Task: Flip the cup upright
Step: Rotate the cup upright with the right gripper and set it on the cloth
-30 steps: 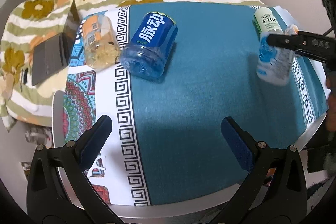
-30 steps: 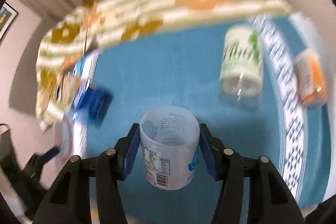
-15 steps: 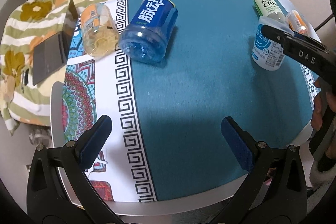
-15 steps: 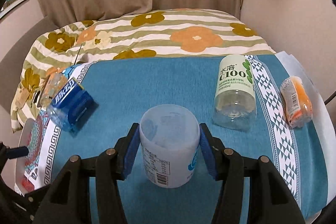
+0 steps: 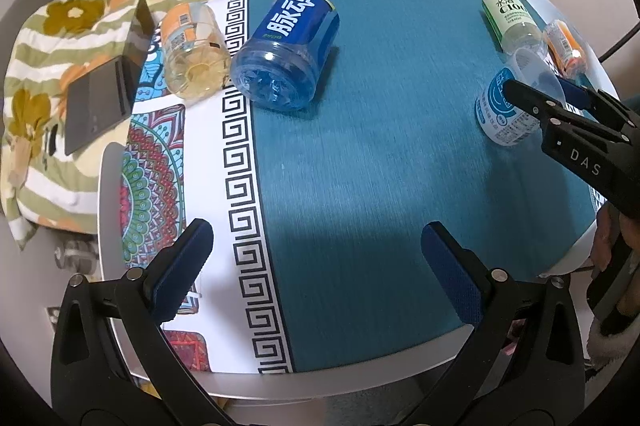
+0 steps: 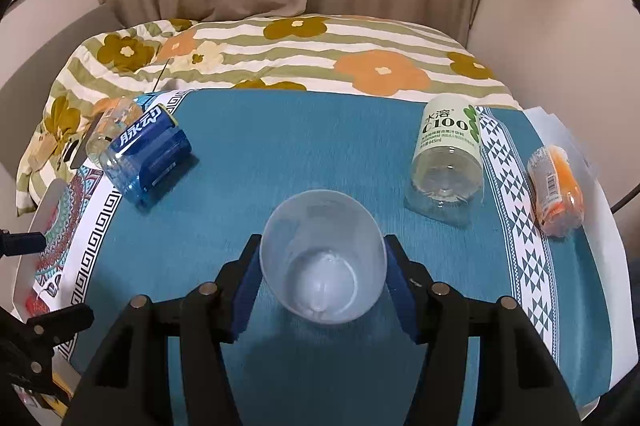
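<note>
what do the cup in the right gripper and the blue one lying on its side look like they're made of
Cup in the right gripper: probably thin frosted translucent plastic; its moulded base shows hazily through the open mouth. Blue cup: likely clear blue-tinted plastic with a glossy printed label; its ribbed base shows through the wall.

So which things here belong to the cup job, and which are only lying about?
Job: cup; right gripper, shut on it.

Lying about: blue bottle, green C100 bottle, two orange bottles, idle left gripper.
</note>
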`<control>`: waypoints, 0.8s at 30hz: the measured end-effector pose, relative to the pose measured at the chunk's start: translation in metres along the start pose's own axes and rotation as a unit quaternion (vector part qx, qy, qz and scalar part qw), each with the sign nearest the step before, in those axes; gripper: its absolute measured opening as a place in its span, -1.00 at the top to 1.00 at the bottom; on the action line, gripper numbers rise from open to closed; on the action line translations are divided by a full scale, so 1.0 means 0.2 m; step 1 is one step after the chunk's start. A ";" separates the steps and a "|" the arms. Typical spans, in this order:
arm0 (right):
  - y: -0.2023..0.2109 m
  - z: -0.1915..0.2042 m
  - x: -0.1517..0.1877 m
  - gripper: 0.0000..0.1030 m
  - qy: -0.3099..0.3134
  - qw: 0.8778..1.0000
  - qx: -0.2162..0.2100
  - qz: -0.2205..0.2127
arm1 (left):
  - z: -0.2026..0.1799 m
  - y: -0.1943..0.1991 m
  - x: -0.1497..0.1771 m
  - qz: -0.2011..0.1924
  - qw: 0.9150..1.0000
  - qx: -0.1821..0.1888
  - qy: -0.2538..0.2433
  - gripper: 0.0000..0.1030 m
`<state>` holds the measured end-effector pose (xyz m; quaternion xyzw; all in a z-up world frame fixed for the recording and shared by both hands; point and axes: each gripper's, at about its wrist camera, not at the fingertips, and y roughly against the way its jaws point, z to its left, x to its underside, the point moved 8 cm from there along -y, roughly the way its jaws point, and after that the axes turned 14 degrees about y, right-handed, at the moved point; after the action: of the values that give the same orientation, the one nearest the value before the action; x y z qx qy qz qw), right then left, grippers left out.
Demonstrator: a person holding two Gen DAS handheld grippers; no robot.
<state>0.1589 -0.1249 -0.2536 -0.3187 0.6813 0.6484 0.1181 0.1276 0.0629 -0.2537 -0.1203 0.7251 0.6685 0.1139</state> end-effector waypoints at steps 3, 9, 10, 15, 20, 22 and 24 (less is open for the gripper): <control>0.00 0.00 0.00 -0.08 0.000 1.000 -0.001 -0.001 | -0.01 0.01 0.01 -0.003 1.000 -0.001 0.001 -1.00; 0.00 -0.02 0.01 -0.60 -0.019 1.000 -0.010 -0.006 | -0.01 0.04 0.02 -0.008 1.000 -0.004 0.006 -1.00; 0.01 -0.02 0.01 -0.84 -0.022 1.000 -0.011 -0.010 | -0.01 0.05 0.02 -0.009 1.000 -0.005 0.008 -1.00; 0.06 -0.05 0.01 -0.99 -0.020 1.000 -0.015 -0.014 | -0.04 0.13 0.01 -0.023 1.000 -0.007 0.015 -1.00; 0.23 -0.10 -0.02 -0.99 -0.010 1.000 -0.015 -0.023 | -0.11 0.31 -0.01 -0.055 0.998 -0.003 0.028 -1.00; 0.32 -0.13 -0.04 -0.99 0.004 1.000 -0.011 -0.023 | -0.15 0.39 -0.03 -0.071 0.997 -0.001 0.033 -1.00; 0.41 -0.16 -0.04 -0.99 0.012 1.000 -0.013 -0.020 | -0.20 0.48 -0.05 -0.088 0.995 0.001 0.036 -1.00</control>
<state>0.1253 -0.1569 -0.1787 -0.3419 0.6677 0.6506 0.1185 0.1046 0.0314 -0.1572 -0.2078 0.7157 0.6506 0.1461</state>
